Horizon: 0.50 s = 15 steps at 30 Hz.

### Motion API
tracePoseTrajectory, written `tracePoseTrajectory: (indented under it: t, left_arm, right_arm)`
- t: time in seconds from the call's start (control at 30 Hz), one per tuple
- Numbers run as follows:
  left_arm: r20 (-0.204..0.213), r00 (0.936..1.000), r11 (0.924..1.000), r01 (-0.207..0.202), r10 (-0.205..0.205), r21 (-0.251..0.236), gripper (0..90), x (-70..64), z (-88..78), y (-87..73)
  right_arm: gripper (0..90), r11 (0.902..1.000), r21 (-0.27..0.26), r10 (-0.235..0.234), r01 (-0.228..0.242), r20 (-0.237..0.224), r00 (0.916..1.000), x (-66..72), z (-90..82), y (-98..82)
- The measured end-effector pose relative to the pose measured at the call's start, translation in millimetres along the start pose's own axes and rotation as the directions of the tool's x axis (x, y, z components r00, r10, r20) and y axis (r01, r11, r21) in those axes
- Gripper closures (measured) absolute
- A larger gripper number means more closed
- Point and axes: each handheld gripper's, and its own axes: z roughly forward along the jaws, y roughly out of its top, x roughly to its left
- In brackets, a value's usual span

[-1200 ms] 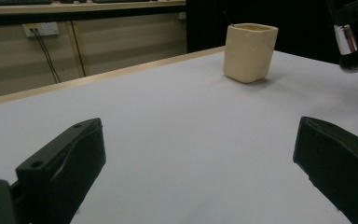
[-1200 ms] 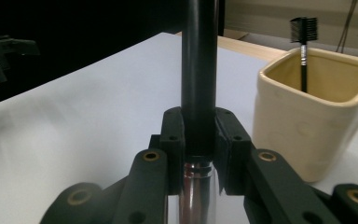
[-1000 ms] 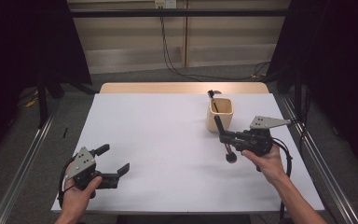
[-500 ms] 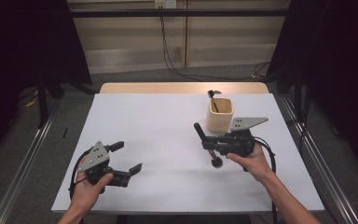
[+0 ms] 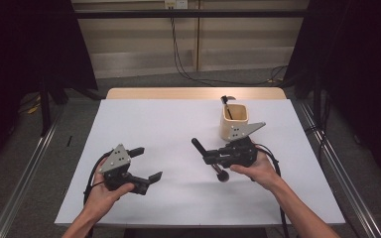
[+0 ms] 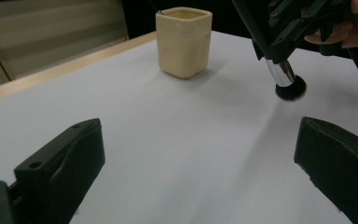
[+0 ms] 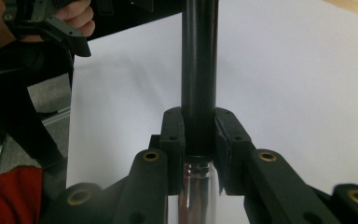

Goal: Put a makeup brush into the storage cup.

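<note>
Makeup brush (image 5: 209, 160): clamped between the jaws of the right gripper (image 5: 204, 158), held clear of the white table cover (image 5: 168, 124), black handle up and away, bristle head down near the sheet. The right gripper view shows both pads closed on the handle (image 7: 199, 60) just above the chrome ferrule (image 7: 194, 191).

Change over the last second: the right gripper with the brush has travelled from just beside the cream cup (image 5: 234, 121) toward the table centre and nearer the person; the left gripper (image 5: 146, 165) has edged inward. Judged: brush is out of the cup and is being carried toward a lay-down spot or a hand-over.

Left gripper: jaws wide apart, nothing between them; its view looks across at the brush head (image 6: 291, 88).

Containers: one cup, square-sided, upright at far right of the cover. A second dark tool (image 5: 226, 104) stands in it, tip above the rim. Rest of interior not visible.
</note>
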Motion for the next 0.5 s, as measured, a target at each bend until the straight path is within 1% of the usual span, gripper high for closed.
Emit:
tracePoseTrajectory:
  t: [0.03, 0.1, 0.13, 0.2, 0.23, 0.27, 0.33, 0.37, 0.43, 0.47, 0.5]
  left_arm:
    - [0.005, 1.0, 1.0, -0.008, 0.008, 0.007, 1.9, 0.1, 0.4, 1.4]
    - [0.001, 0.9999, 0.9997, -0.012, 0.012, 0.023, 2.5, -0.4, 1.4, 3.4]
    - [0.008, 0.9998, 0.9993, -0.021, 0.021, 0.03, 2.5, -0.6, 2.7, 5.1]
    - [0.018, 0.9994, 0.9983, -0.03, 0.029, 0.05, 2.5, -1.3, 5.2, 9.4]
    - [0.029, 0.9988, 0.9976, -0.04, 0.039, 0.056, 2.5, -1.4, 6.4, 11.4]
    - [0.034, 0.9985, 0.9972, -0.045, 0.043, 0.061, 2.5, -1.7, 7.2, 12.8]
    - [0.044, 0.9976, 0.9945, -0.057, 0.054, 0.088, 2.5, -2.6, 9.6, 16.9]
    - [0.05, 0.9974, 0.9945, -0.055, 0.051, 0.089, 2.6, -3.6, 11.1, 18.4]
    - [0.061, 0.9962, 0.992, -0.069, 0.063, 0.106, 3.0, -4.6, 13.4, 21.7]
    - [0.065, 0.9959, 0.9912, -0.07, 0.063, 0.112, 3.2, -4.6, 13.9, 22.6]
    - [0.074, 0.9955, 0.9905, -0.068, 0.059, 0.12, 3.2, -4.7, 14.7, 23.7]
  right_arm:
    - [75.7, 0.9999, 0.015, -0.008, 0.008, -0.001, 1.0, 0.6, 1.0, 1.3]
    - [75.6, 0.9991, 0.036, -0.02, 0.02, -0.007, 0.9998, 1.3, 2.2, 4.0]
    - [75.7, 0.9986, 0.046, -0.025, 0.025, -0.007, 0.9997, 1.5, 2.5, 5.2]
    - [75.7, 0.9958, 0.083, -0.038, 0.039, -0.008, 0.9992, 2.7, 4.4, 9.1]
    - [75.7, 0.9941, 0.098, -0.045, 0.046, -0.009, 0.999, 3.2, 5.6, 10.5]
    - [75.7, 0.9923, 0.113, -0.05, 0.051, -0.015, 0.9987, 3.4, 7.0, 11.5]
    - [75.7, 0.9876, 0.144, -0.06, 0.061, -0.01, 0.9982, 4.3, 10.0, 12.9]
    - [75.7, 0.9852, 0.159, -0.063, 0.065, -0.013, 0.9979, 4.2, 11.8, 13.3]
    - [75.7, 0.9792, 0.188, -0.073, 0.075, -0.016, 0.9972, 3.9, 15.1, 13.7]
    - [75.7, 0.9746, 0.208, -0.079, 0.082, -0.021, 0.9966, 3.9, 17.7, 14.1]
    - [75.6, 0.9724, 0.217, -0.084, 0.086, -0.022, 0.9963, 4.1, 19.0, 14.5]
